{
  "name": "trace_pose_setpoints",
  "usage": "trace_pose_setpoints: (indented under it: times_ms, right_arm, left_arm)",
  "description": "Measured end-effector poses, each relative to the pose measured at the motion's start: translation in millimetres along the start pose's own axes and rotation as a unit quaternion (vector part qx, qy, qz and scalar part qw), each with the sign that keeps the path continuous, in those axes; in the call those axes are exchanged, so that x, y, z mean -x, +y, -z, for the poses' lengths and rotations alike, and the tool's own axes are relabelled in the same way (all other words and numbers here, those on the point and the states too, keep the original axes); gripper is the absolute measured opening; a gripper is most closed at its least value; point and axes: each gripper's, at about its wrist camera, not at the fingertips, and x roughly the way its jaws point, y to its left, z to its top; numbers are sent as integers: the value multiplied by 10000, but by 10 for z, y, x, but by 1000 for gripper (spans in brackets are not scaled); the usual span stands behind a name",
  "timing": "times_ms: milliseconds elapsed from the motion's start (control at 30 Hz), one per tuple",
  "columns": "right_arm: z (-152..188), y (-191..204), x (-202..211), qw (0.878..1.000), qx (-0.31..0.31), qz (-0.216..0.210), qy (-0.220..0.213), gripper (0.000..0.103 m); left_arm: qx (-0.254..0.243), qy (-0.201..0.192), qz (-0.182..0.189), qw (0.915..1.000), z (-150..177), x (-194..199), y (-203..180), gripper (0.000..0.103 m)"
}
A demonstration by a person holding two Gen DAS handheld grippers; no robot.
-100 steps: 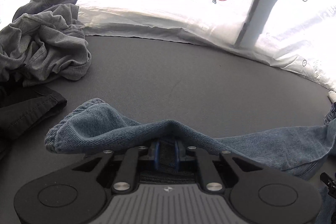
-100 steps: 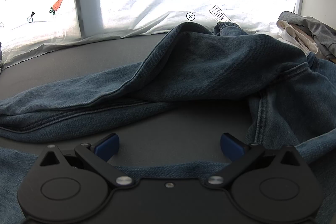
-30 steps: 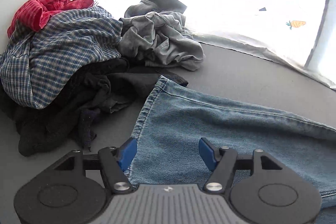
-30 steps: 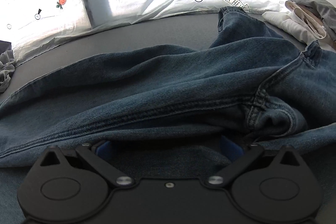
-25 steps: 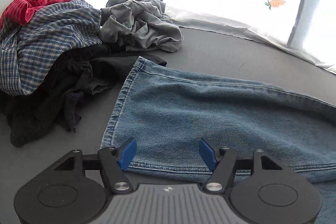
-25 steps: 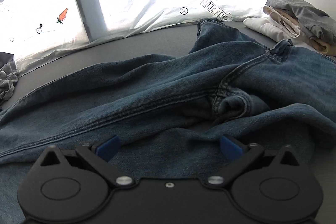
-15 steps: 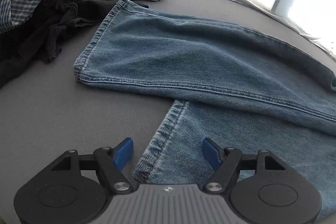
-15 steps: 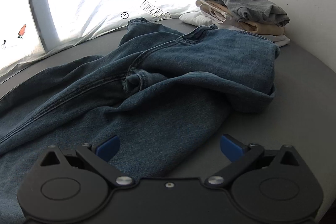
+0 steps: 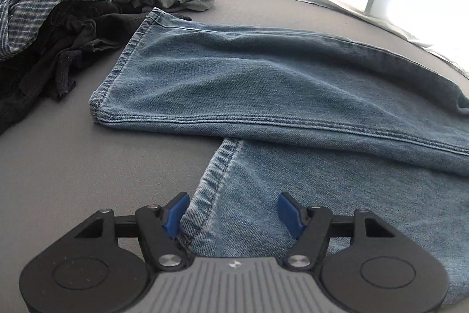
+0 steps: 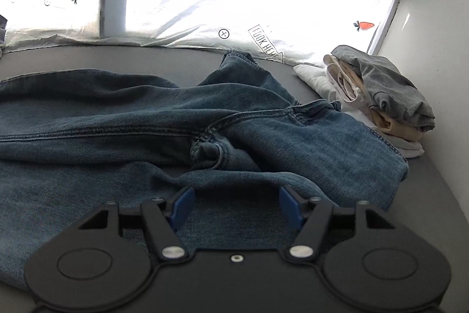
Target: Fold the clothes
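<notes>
Jeans laid out for folding.
Left gripper and right gripper closing in, jaws apart astride hem and waist, nothing pinched.

"LOOK HERE" label printed on white sheet, partly creased.

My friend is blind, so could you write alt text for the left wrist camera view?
A black two-finger left gripper with blue pads straddles the hem of the near leg of faded blue denim jeans spread on a grey table, jaws apart and just closing in. A rumpled clothes pile, plaid, grey, black and red, lies far left.
</notes>
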Motion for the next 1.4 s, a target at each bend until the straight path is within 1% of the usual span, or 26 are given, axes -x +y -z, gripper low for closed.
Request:
trace_pose_setpoints:
  times_ms: [33, 100, 167, 267, 300, 333, 400, 433, 467, 567, 667, 767, 833, 933, 1033, 1067, 1167, 1200, 1233, 1267, 1300, 1333, 1400]
  right_arm:
    - [-17, 35, -59, 9996, 282, 71, 14, 55]
    - [-8, 121, -170, 9951, 922, 351, 32, 55]
    - [18, 194, -237, 9873, 1483, 570, 12, 57]
    - [47, 240, -279, 9772, 1995, 710, -115, 60]
    - [47, 241, -300, 9759, 2079, 657, -91, 60]
    - [42, 230, -328, 9768, 2068, 561, -12, 57]
    - [56, 191, -418, 9795, 1962, 387, 230, 40]
    - [72, 171, -448, 9805, 1909, 354, 309, 12]
    - [93, 147, -428, 9817, 1844, 387, 278, 2]
    - [147, 35, -266, 9887, 1461, 331, 61, 2]
    - [282, -49, 29, 9903, 1311, 371, -287, 2]
    - [465, -142, 324, 9919, 1134, 349, -445, 2]
    - [629, -210, 461, 9933, 1045, 353, -358, 2]
    - [856, -372, 541, 9963, 789, 326, 44, 2]
    - [1069, -521, 509, 9976, 464, 167, 494, 2]
    - [1127, -558, 492, 9974, 386, 115, 602, 2]
    - [1126, -587, 498, 9977, 234, 29, 635, 5]
    - [1104, -593, 498, 9977, 177, 11, 650, 6]
    - [1083, -606, 497, 9978, 78, -21, 664, 11]
    - [1064, -637, 491, 9975, -164, -104, 677, 21]
    - [1044, -669, 484, 9966, -404, -187, 688, 26]
    - [1024, -701, 477, 9951, -645, -269, 700, 33]
    - [992, -778, 480, 9897, -1172, -448, 689, 38]
  left_arm:
    - [60, 7, -22, 10000, -5, 7, -9, 56]
    - [140, 28, -19, 9999, -19, 37, -26, 29]
    - [151, 21, -10, 9999, -12, 76, -46, 20]
    - [89, -50, -17, 9999, 17, 147, -79, 18]
    - [119, -74, 2, 9999, 24, 173, -75, 18]
    - [152, -98, 21, 9998, 31, 200, -70, 17]
    - [232, -141, 56, 9996, 41, 246, -60, 16]
    - [281, -161, 71, 9994, 43, 265, -54, 16]
    - [318, -188, 92, 9993, 40, 288, -49, 16]
    - [403, -356, 163, 9984, 65, 415, -45, 15]
    - [499, -547, 233, 9970, 119, 597, -47, 15]
    - [568, -656, 263, 9959, 210, 798, -28, 15]
    - [550, -657, 175, 9962, 315, 901, -8, 15]
    - [621, -343, -31, 9975, 516, 952, 67, 15]
    - [586, 74, -97, 9982, 722, 907, 135, 17]
    - [560, 135, -130, 9983, 758, 899, 144, 21]
    - [642, 128, -83, 9978, 794, 948, 207, 26]
    - [747, 79, -35, 9972, 764, 974, 242, 33]
    - [841, -13, 29, 9965, 726, 1000, 269, 36]
    - [933, -108, 94, 9955, 689, 1026, 296, 40]
    - [921, -170, 130, 9955, 637, 1026, 286, 45]
    - [905, -232, 165, 9955, 585, 1025, 274, 48]
    - [873, -354, 235, 9953, 480, 1023, 250, 54]
